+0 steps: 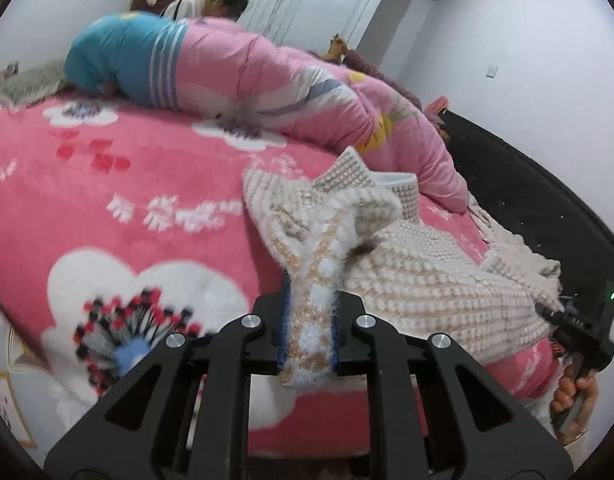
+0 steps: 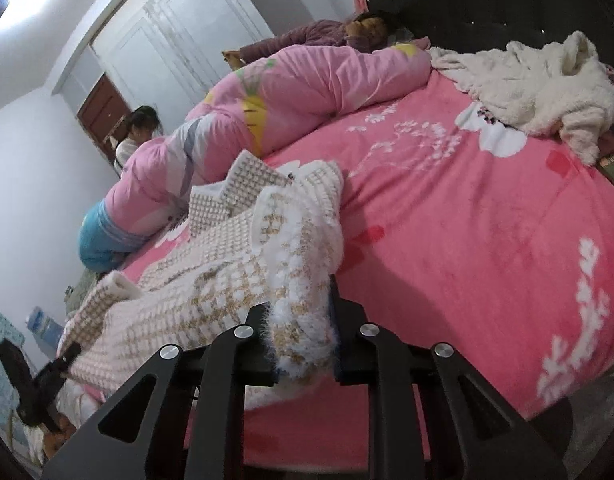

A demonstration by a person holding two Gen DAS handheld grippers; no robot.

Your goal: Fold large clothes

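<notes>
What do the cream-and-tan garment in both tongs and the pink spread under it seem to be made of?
The garment looks like a chunky knit, probably wool or acrylic: raised bobbled grid, fuzzy white fibres at the edge where the right tongs pinch it. The spread looks like plush fleece, matte and soft-napped; the fibre cannot be told.

We found no text, label, brand or number that could be read; the small dark package (image 2: 613, 168) at the bed's edge bore print too blurred to make out.
</notes>
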